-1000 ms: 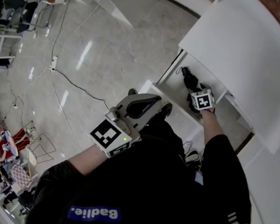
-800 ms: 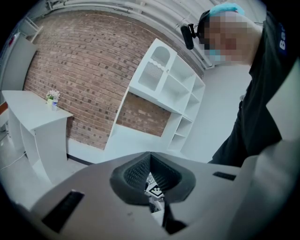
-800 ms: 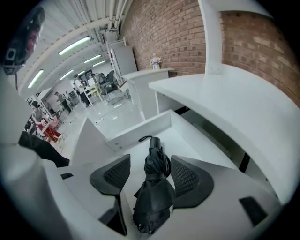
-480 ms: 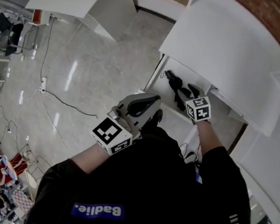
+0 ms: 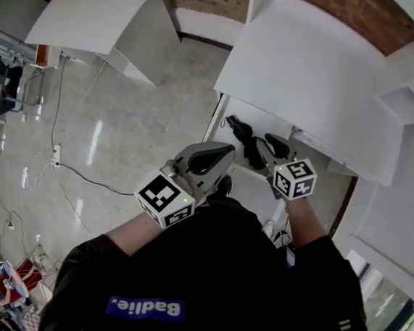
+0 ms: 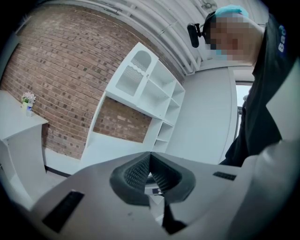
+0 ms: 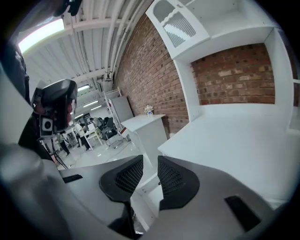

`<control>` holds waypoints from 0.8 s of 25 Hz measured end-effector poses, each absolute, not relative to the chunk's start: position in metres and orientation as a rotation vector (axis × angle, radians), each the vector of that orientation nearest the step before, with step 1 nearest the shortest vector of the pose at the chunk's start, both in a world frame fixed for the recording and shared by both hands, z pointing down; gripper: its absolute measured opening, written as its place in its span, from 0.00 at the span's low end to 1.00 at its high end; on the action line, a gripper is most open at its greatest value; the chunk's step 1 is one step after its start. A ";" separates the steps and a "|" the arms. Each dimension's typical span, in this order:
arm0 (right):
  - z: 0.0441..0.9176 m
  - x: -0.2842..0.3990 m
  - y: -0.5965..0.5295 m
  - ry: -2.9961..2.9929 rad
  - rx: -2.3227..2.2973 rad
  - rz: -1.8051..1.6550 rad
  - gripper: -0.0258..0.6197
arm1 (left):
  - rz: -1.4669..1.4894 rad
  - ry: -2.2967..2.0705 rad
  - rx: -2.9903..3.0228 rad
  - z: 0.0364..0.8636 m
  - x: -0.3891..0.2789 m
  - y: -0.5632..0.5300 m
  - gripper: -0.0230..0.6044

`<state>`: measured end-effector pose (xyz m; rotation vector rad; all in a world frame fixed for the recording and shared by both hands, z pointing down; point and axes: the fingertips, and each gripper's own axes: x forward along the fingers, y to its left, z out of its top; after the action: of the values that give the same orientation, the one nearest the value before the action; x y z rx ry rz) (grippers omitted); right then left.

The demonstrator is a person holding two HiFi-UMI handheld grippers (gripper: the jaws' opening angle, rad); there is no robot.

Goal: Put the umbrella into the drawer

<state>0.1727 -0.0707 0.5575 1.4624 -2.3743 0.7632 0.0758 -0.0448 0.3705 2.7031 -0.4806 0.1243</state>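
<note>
Lying in the open white drawer (image 5: 286, 132), head view: one black umbrella (image 5: 240, 134), long axis slanting toward the right gripper (image 5: 273, 147), which was nearer than the left gripper (image 5: 209, 156). Left gripper view: jaws were pressed together, empty. Right gripper view: jaws were closing, a narrow gap left, nothing between.

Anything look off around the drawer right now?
Nothing stands out. The black folded umbrella lies inside the open white drawer, and the right gripper, its jaws closing, holds nothing.
</note>
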 end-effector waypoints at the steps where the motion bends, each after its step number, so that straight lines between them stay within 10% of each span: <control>1: 0.547 0.173 -0.069 -2.385 1.487 0.760 0.21 | 0.121 -0.471 2.710 0.368 0.077 -0.044 0.04; 20: 0.365 0.146 -0.032 -2.703 1.652 0.573 0.09 | 0.086 -0.257 2.783 0.340 0.094 -0.033 0.04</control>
<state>0.1461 -0.0315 0.3647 1.6524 -2.7034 0.5726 0.0939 -0.0330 0.3404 2.7833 -0.2575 0.0863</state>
